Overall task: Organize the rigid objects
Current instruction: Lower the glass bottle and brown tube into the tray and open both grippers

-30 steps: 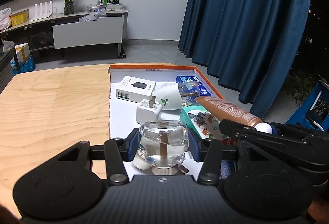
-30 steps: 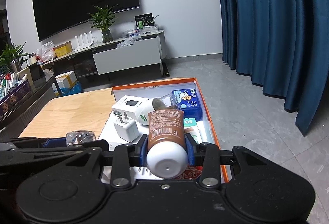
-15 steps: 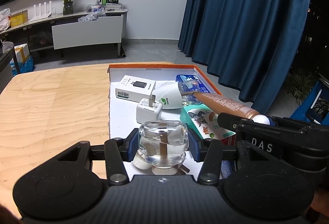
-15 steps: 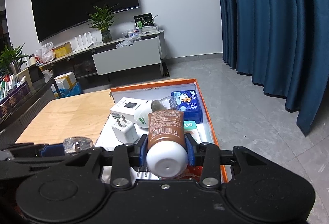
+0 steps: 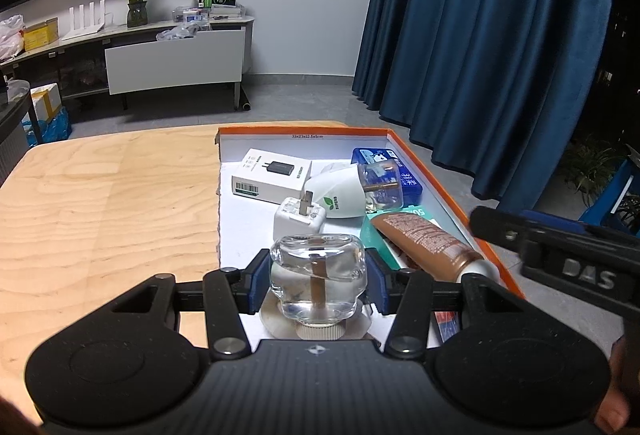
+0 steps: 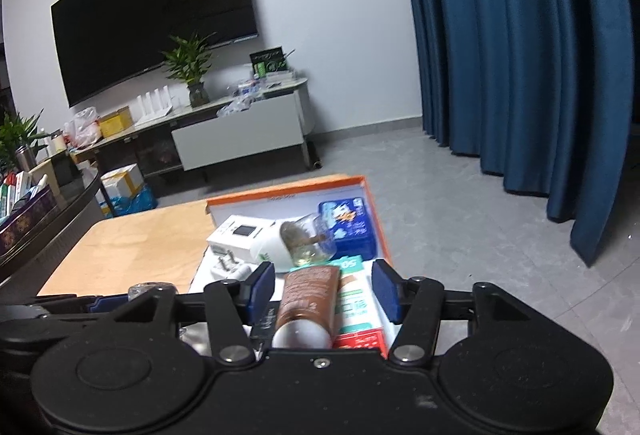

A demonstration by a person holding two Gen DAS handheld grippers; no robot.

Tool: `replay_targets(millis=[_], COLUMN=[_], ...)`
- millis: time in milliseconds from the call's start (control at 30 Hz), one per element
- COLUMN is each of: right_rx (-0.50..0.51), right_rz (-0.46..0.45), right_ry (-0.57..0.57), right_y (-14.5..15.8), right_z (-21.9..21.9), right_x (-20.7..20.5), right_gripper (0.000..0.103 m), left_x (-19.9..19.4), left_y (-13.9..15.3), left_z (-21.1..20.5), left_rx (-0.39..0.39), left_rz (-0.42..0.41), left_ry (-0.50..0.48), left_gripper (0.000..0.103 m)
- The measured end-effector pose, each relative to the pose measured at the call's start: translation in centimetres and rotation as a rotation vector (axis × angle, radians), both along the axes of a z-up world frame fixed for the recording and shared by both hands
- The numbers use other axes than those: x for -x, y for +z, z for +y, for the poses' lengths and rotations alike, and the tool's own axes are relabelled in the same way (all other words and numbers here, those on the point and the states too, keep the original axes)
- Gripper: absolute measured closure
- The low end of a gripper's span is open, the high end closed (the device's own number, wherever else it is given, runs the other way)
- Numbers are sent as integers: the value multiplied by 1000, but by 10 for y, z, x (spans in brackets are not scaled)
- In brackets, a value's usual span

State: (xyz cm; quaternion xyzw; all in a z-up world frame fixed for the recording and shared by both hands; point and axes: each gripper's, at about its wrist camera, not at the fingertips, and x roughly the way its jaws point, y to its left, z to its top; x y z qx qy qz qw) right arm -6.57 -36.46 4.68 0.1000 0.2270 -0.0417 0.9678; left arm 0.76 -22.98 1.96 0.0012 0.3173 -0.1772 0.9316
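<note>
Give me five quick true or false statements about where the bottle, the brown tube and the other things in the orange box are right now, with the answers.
1. The left hand-held gripper is closed on the clear glass bottle. True.
2. The right hand-held gripper clamps the brown tube. False: its jaws have just been opening and stand clear of the tube between them.
3. The brown tube lies on the teal carton. True.
4. The blue box sits on the bare wooden table. False: it is inside the orange-rimmed box.
5. The white charger has its prongs up. True.
</note>
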Motion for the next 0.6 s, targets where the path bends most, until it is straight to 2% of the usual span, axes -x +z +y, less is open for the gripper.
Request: replay_targets(millis=[233,333,400,500,600], right_rx=[23,34,41,55,69], right_rz=[-27,-29,-34,-36,-30], right_ry=[-42,-51,-47,-41,-27], right_y=[12,15,18,21,25], right_z=[-7,-8,-8,-8,-6], right_x=[11,15,18,25,30], right_gripper=[30,29,28,21,20], left_x=[-20,-29,-29,-19,-7], left_y=[2,5,10,19,26], left_z=[-18,-24,-26,-24,-19], left_rx=[5,7,1,-1,-16], left_rz=[0,5,2,-10,6], left_ry=[-24,-26,-21,-17,-18], left_gripper=[53,50,24,13,4])
